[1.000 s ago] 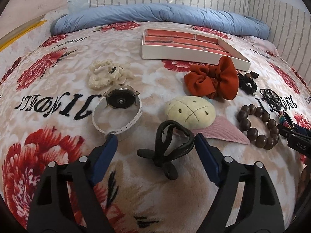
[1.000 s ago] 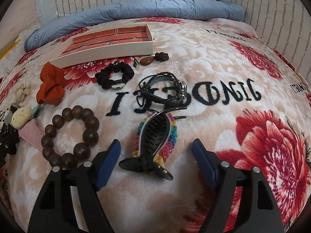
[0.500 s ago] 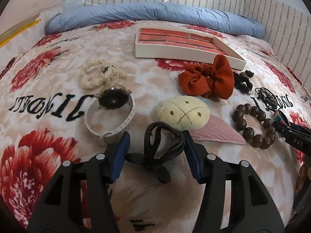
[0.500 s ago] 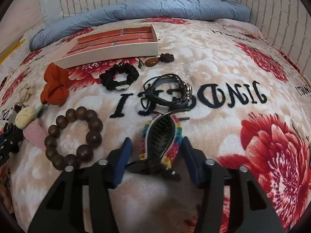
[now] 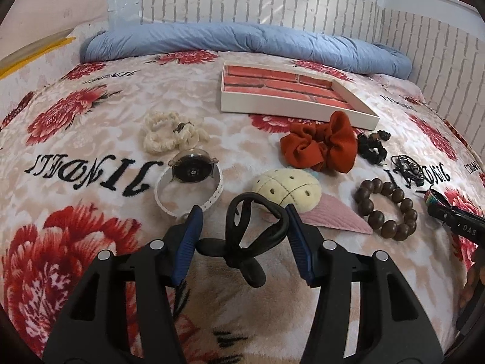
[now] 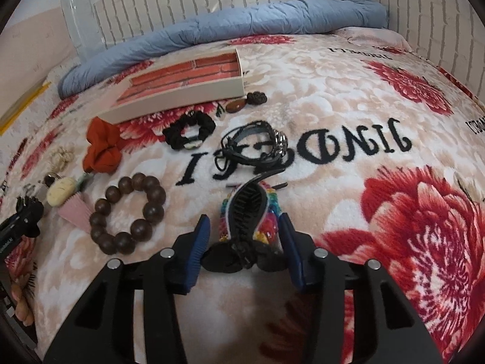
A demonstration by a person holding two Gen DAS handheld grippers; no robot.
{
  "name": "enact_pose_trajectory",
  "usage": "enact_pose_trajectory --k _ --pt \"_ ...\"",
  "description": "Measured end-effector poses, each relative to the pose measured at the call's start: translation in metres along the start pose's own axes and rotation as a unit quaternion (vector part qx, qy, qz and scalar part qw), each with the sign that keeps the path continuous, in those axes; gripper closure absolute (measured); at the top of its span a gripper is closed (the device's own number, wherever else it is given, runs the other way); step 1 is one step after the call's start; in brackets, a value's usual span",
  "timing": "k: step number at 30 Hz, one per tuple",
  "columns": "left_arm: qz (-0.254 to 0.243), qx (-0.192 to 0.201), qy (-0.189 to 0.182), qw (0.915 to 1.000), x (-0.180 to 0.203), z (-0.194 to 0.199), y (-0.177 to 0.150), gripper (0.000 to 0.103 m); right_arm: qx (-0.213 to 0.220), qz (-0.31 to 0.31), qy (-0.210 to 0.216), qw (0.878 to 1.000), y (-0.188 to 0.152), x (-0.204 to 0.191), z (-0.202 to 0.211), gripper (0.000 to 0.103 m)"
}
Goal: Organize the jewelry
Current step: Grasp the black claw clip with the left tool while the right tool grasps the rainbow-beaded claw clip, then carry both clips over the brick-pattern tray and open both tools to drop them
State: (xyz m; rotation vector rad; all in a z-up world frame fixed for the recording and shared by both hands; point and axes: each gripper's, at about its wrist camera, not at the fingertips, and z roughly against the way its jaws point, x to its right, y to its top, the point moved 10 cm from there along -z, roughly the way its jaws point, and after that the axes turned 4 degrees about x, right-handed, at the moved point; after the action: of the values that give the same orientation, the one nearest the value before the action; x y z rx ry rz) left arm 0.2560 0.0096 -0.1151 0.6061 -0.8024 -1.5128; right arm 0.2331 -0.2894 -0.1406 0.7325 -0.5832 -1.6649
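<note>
In the left wrist view, a cream scrunchie (image 5: 169, 136) is seen at the left of the floral bed blanket (image 5: 75, 157), with a white-strapped watch (image 5: 189, 182) just in front of it. The left gripper (image 5: 241, 236) is set low over a black hair clip (image 5: 247, 239), which lies between the blue fingers (image 5: 189, 239); the fingers are partly closed around it, the right pad touching the clip's loop, the left pad just beside its handle. A cream plush piece (image 5: 288, 192) lies just beyond the clip, an orange scrunchie (image 5: 318, 145) farther back, and a wooden bead bracelet (image 5: 386, 209) to the right. The red-lined box (image 5: 291, 91) stands well behind, before a blue quilt (image 5: 242, 41).

In the right wrist view, the bead bracelet (image 6: 128, 212) lies left of the right gripper (image 6: 244, 236). A black claw clip (image 6: 245, 224), lying on a rainbow bracelet (image 6: 269, 221), is framed by the narrowly parted fingers (image 6: 198, 242); whether the pads press it cannot be told. Beyond it lie a black cord bracelet (image 6: 254, 145) and a black scrunchie (image 6: 189, 133). Bare blanket extends to the right as far as the brick wall (image 6: 439, 15).
</note>
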Motion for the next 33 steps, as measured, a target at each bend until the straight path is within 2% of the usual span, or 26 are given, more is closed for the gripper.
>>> enact_pose_trajectory --k 4,9,14,18,26,30,33 --pt "0.007 0.006 -0.004 1.0000 -0.002 0.005 0.009 0.049 0.020 0.015 0.002 1.000 0.010 -0.003 0.012 0.058" --pt "0.005 0.002 -0.007 1.0000 -0.001 0.004 0.017 0.049 0.022 0.015 0.009 1.000 0.015 -0.003 0.014 0.058" --pt "0.003 0.010 -0.007 0.9999 0.001 0.001 0.043 0.049 0.045 0.020 0.027 0.998 0.051 -0.010 0.024 0.058" --pt "0.008 0.014 -0.011 0.9998 0.003 -0.015 0.081 0.049 0.060 0.024 0.040 0.997 0.092 -0.020 0.016 0.058" --pt "0.012 0.016 -0.014 0.9997 0.006 -0.090 0.171 0.049 0.095 0.052 0.057 0.993 0.187 -0.058 -0.045 0.058" --pt "-0.010 0.012 0.000 0.9999 0.012 -0.151 0.218 0.049 0.100 0.058 0.065 0.991 0.227 -0.076 -0.095 0.058" --pt "-0.012 0.001 0.003 0.9999 0.015 -0.194 0.241 0.049 0.094 0.068 0.060 0.991 0.251 -0.089 -0.136 0.058"
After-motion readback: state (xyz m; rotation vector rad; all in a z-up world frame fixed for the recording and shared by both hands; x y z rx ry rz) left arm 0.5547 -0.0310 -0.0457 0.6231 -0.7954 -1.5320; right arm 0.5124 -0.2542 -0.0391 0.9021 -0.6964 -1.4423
